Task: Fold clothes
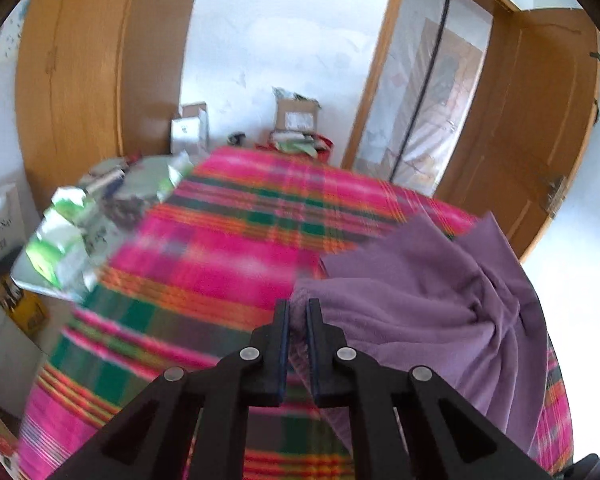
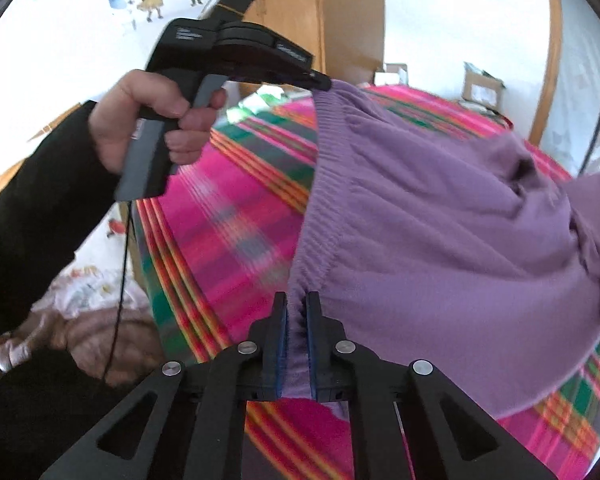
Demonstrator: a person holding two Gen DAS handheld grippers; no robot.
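A purple fleece garment [image 2: 440, 208] with a ribbed elastic waistband [image 2: 320, 200] hangs over a bed with a pink, green and orange plaid cover [image 1: 228, 248]. My right gripper [image 2: 297, 312] is shut on one end of the waistband, purple cloth pinched between its blue pads. My left gripper [image 2: 320, 80], held by a hand [image 2: 148, 120] in a black sleeve, grips the waistband's far end and holds it up. In the left wrist view the left gripper [image 1: 298, 316] is shut on purple cloth [image 1: 440, 304], which drapes to the right.
Plastic-wrapped packages [image 1: 84, 232] lie at the bed's left edge. Cardboard boxes [image 1: 296, 116] stand by the white wall beyond the bed. A wooden wardrobe [image 1: 80, 80] and an open wooden door [image 1: 540, 132] flank the room. A brownish blanket [image 2: 100, 340] lies on the floor.
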